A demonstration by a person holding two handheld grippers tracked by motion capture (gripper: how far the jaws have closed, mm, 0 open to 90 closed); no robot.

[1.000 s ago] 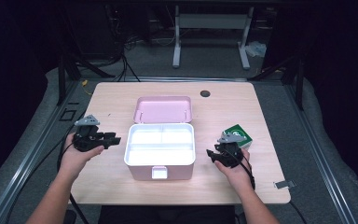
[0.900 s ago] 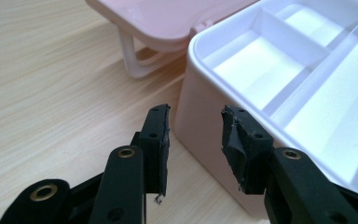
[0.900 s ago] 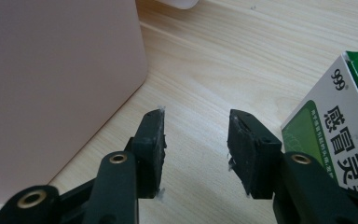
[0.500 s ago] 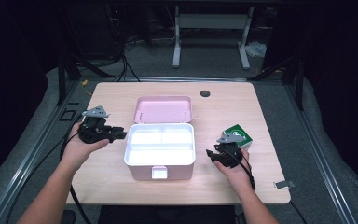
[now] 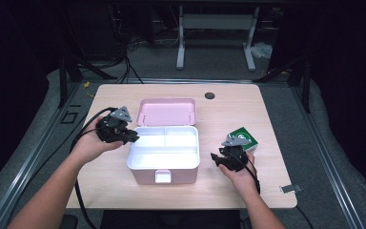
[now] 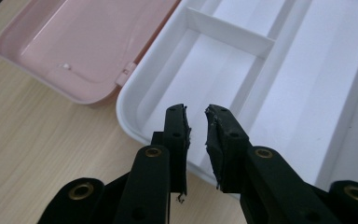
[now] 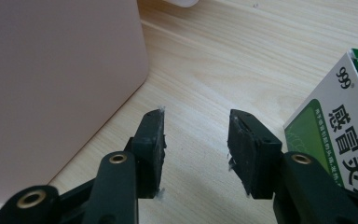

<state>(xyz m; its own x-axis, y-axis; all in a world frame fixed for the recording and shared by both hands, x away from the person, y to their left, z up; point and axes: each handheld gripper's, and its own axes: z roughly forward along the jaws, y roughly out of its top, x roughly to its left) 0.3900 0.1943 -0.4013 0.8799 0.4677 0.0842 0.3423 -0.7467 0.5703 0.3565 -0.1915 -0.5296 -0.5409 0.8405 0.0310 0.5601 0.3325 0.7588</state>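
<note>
My left gripper (image 5: 132,137) hangs over the white tray (image 5: 164,151) of the open pink box (image 5: 167,112), at the tray's 9 o'clock rim; its jaws have just been closing and pinch nothing. My right gripper (image 5: 213,157) waits spread and empty, with the green medicine box (image 5: 243,138) at its 1 o'clock. I think that box is light, stiff card, so I would squeeze its flat sides softly.

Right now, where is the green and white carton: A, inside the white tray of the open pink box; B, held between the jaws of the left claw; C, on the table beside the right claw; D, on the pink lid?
C: the green and white carton sits on the wooden table just beside the right claw, outside the open pink box, whose white compartments are empty.
</note>
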